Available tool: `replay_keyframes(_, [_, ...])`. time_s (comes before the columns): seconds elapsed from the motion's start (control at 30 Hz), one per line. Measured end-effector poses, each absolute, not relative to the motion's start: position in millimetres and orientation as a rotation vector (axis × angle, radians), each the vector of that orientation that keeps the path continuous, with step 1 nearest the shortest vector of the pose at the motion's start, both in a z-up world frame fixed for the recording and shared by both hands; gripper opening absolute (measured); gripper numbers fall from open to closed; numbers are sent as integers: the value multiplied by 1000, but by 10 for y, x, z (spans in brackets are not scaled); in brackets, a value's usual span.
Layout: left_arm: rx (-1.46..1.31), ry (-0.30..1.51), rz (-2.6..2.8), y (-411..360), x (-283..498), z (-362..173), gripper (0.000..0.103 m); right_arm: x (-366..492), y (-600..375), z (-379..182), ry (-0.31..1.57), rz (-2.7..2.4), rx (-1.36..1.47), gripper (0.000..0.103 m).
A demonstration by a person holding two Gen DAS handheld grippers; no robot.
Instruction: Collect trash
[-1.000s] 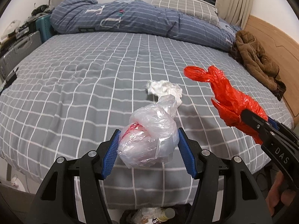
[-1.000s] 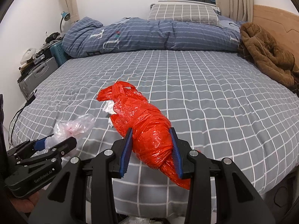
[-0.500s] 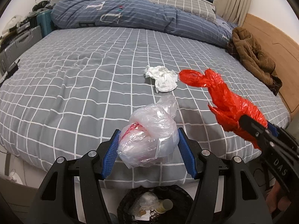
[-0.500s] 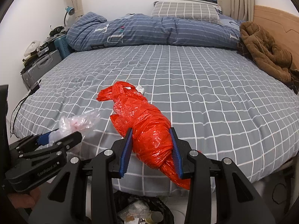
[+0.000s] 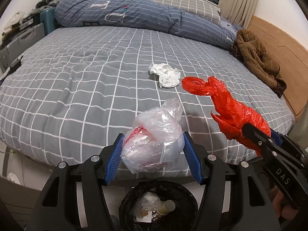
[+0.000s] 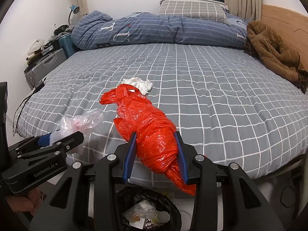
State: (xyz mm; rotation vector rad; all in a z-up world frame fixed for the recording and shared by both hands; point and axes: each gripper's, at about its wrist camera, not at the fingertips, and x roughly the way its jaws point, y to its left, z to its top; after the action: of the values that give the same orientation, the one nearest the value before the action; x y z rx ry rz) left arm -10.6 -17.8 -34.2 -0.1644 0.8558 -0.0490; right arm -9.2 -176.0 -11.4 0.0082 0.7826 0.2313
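Observation:
My left gripper (image 5: 153,154) is shut on a crumpled clear plastic bag (image 5: 156,134) with red print, held in the air above a black trash bin (image 5: 159,206). My right gripper (image 6: 156,154) is shut on a crumpled red plastic bag (image 6: 148,130), also above the bin (image 6: 148,209). The red bag (image 5: 231,111) and right gripper (image 5: 258,140) show at the right of the left wrist view. The clear bag (image 6: 80,123) and left gripper (image 6: 57,142) show at the left of the right wrist view. A white crumpled tissue (image 5: 166,75) lies on the bed, also in the right wrist view (image 6: 138,84).
The bed (image 5: 77,80) has a grey checked sheet. A blue duvet (image 5: 134,17) and pillow (image 6: 192,9) lie at its far side, a brown jacket (image 6: 273,52) at the right by the wooden headboard (image 6: 284,23). Suitcases (image 6: 48,63) stand at the left. The bin holds a bottle (image 5: 167,206) and wrappers.
Both grippers have pulled back from the bed with their bags. The trash bin has come fully into view below them, and the tissue now lies farther off.

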Motion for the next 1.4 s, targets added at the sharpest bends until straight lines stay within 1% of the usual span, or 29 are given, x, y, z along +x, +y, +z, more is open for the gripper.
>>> replay_keyframes(0.27, [-172, 870, -52, -177, -296, -393, 59, -259, -1782, -155, 800, 235, 19, 37])
replay_keyframes(0.77, [-191, 932, -36, -149, -800, -619, 59, -767, -1831, -398, 875, 249, 29, 37])
replay_keyframes(1.13, [-173, 1048, -36, -167, -1139, -993, 59, -1083, -1807, -755, 980, 249, -10, 37])
replay_keyframes(1.4, [-146, 1113, -39, -173, -1092, -1343, 59, -1038, -1769, -1140, 1076, 253, -30, 37])
